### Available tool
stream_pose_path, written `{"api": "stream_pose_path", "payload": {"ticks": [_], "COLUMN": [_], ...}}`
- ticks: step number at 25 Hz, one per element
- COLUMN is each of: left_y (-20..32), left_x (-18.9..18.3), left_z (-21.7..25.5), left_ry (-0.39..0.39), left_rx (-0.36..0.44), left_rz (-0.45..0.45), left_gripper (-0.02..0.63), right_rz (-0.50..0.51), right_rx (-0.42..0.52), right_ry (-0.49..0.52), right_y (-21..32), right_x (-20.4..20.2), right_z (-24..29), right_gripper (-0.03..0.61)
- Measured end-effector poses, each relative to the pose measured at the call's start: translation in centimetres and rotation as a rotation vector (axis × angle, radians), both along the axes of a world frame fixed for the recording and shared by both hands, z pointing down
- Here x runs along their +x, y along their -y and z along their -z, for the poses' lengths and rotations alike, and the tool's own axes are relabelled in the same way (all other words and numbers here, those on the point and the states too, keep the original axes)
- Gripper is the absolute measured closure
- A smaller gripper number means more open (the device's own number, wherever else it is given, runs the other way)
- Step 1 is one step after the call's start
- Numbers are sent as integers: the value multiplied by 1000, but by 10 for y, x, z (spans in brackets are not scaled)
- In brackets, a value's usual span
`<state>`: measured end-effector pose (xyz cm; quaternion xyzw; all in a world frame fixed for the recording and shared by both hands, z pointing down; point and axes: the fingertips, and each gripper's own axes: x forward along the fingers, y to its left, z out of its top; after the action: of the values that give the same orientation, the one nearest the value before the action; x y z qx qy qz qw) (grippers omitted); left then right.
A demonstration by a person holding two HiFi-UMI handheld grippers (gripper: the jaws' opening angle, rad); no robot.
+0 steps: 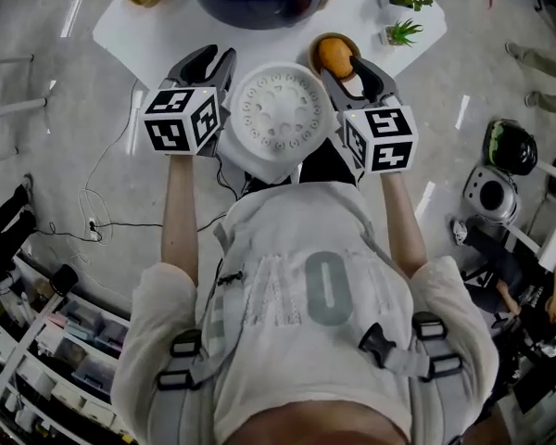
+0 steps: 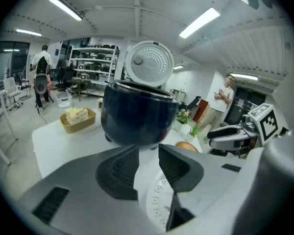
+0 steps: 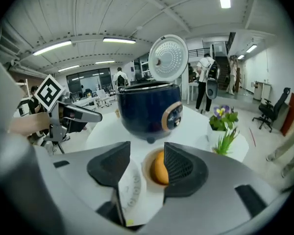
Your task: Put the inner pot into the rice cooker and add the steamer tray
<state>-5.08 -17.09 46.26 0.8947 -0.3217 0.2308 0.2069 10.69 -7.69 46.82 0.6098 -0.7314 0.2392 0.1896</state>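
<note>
Pale short-sleeved T-shirt (image 1: 306, 248), grey lettering (image 1: 329, 286), grey harness straps (image 1: 193, 364), black buckles (image 1: 378, 344); grey grippers (image 1: 206, 58) (image 1: 349, 68), black-and-white marker cubes (image 1: 181, 120).

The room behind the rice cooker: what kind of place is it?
Probably a lab or workshop-style office, not a home kitchen: open shelving racks loaded with gear, an office chair, and long strip lights overhead.

A large grey "0", or perhaps an "O", stands on the person's shirt (image 1: 306, 281); fainter characters beside it cannot be read.
</note>
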Motion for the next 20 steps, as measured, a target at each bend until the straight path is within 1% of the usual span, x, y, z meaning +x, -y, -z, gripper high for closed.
{"api": "stream_pose_path", "payload": {"ticks": [4, 6, 9, 13, 18, 20], "left_y": [-41, -57, -75, -81, -81, -81], "left_x": [-7, -12, -20, -26, -30, -31], "left_z": [-44, -61, -82, -100, -108, -108], "left_ry": [48, 73, 103, 133, 122, 124], "left_rx": [-94, -134, -190, -228, -255, -259], "left_rz": [-74, -91, -93, -80, -49, -44], "left_gripper": [500, 500, 499, 499, 500, 500], "right_rz": [-54, -72, -82, -99, -95, -84], "right_rx": [-76, -120, -194, -245, -282, -292], "right_ry": [45, 68, 103, 146, 181, 179], "right_y": [-32, -46, -68, -81, -82, -84], "right_x": [-5, -7, -10, -14, -20, -22], "right_z": [-41, -60, -86, -107, -118, -120], "right_gripper": [370, 370, 370, 370, 374, 392]}}
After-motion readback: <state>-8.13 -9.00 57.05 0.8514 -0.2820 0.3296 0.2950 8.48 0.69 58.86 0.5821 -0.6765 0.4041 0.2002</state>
